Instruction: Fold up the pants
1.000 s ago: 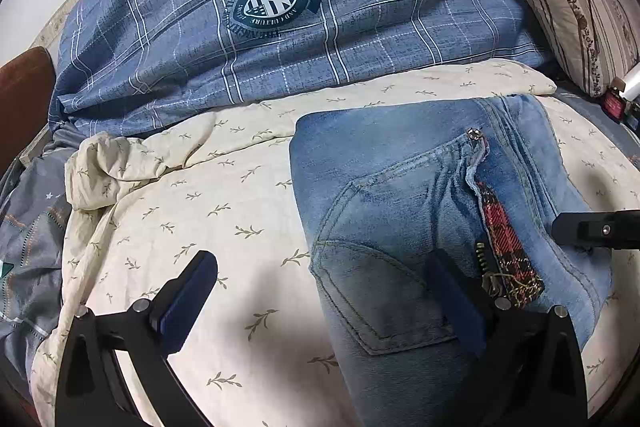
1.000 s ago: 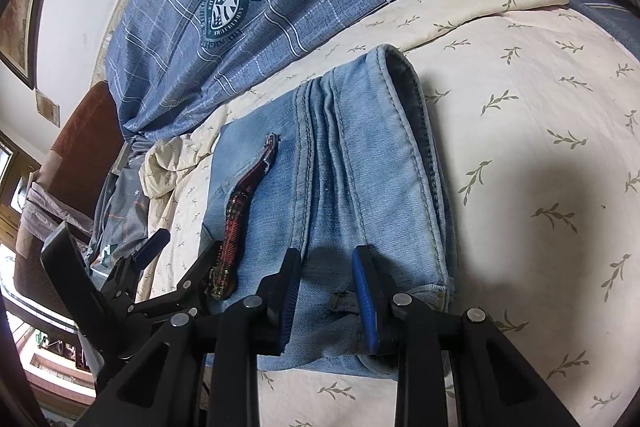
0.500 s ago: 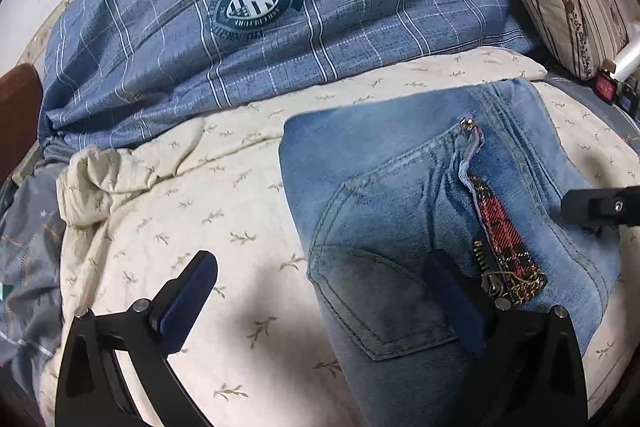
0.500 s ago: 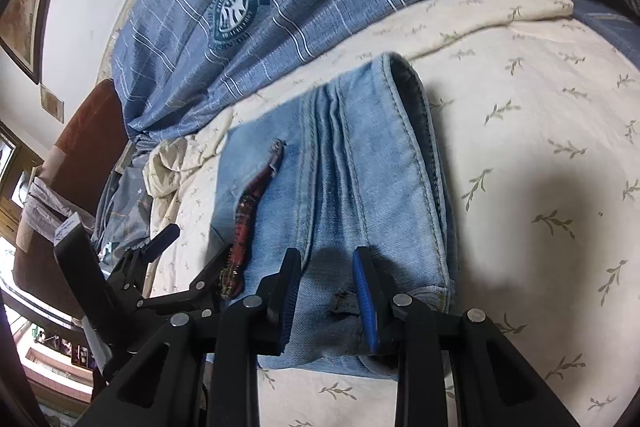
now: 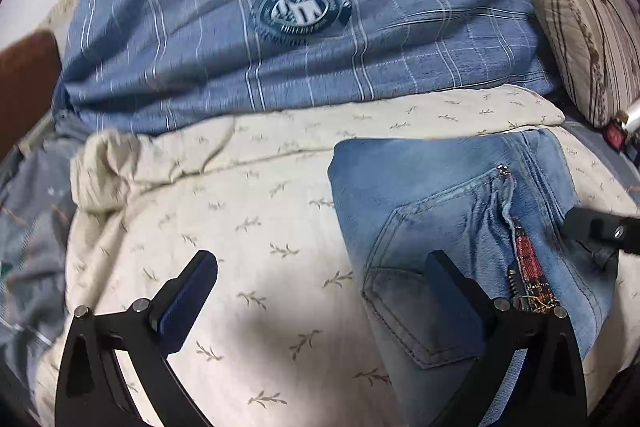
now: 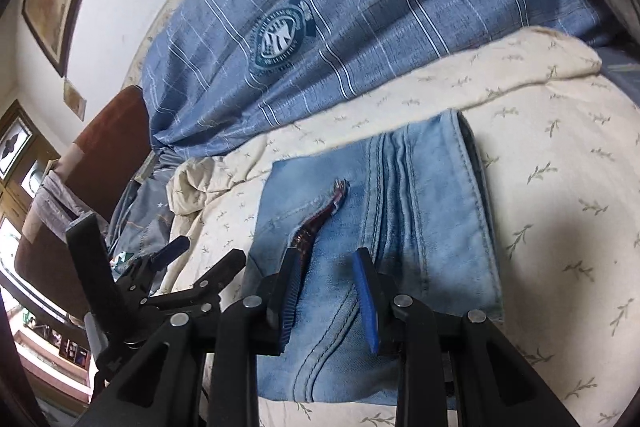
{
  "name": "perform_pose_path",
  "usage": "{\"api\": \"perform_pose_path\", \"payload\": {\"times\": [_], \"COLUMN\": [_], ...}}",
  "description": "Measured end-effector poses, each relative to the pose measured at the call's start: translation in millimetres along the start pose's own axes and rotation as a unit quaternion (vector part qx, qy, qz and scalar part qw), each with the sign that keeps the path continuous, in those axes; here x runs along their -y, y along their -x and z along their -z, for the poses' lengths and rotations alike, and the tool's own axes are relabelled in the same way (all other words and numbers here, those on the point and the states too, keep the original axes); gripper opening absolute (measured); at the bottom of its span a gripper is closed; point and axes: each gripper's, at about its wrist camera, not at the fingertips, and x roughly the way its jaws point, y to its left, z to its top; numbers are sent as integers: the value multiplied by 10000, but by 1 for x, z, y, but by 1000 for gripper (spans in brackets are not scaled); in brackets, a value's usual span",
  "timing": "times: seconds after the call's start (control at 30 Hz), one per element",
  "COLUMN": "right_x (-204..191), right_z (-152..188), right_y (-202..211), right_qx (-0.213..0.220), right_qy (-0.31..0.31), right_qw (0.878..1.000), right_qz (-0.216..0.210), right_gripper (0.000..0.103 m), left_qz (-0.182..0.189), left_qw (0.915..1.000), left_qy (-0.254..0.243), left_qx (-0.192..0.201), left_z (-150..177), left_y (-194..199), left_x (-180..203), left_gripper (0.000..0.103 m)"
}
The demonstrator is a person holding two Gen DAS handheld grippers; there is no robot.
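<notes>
Open cream sheet is seen left of the jeans, and more is offered on their right in the right wrist view. The far side is blocked by the plaid quilt. A striped pillow crowds the right corner; bunched sheet lies far left.

Left wrist cam sits low over the bed, looking fwd along the left gripper toward the blue plaid quilt at the back; its fingers stand wide, one over the cream sheet, other over the folded jeans. Right wrist cam is close above the jeans, w/ the right gripper in front, tilted, facing the same quilt & wall. Both views share jeans, sheet, quilt badge. Right cam also catches the left gripper lower left.
</notes>
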Motion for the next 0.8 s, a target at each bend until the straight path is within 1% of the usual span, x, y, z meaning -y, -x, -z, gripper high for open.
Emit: {"api": "perform_pose_path", "payload": {"times": [0.13, 0.27, 0.33, 0.43, 0.53, 0.8], "right_x": [5, 8, 8, 6, 6, 7], "right_z": [5, 7, 8, 8, 8, 7], "right_y": [-16, -20, -22, -21, -20, -12], "right_qx": [-283, -343, -355, -350, -357, -255], "right_qy": [-85, -62, -36, 26, 32, -68], "right_qw": [9991, 9989, 9988, 9987, 9987, 9994], "right_qz": [290, 327, 343, 369, 355, 245], "right_gripper": [30, 31, 31, 31, 31, 31], "left_qz": [375, 425, 365, 108, -40, -28], "left_qw": [9989, 9983, 9986, 9989, 9981, 9978], "left_qy": [160, -14, -141, -428, -612, -657], "left_qx": [-238, -404, -357, -163, -41, -10], "left_z": [5, 10, 12, 13, 14, 13], "left_y": [-7, -15, -15, -10, -7, -5], "left_x": [2, 15, 23, 33, 37, 35], "left_gripper": [103, 103, 103, 103, 103, 103]}}
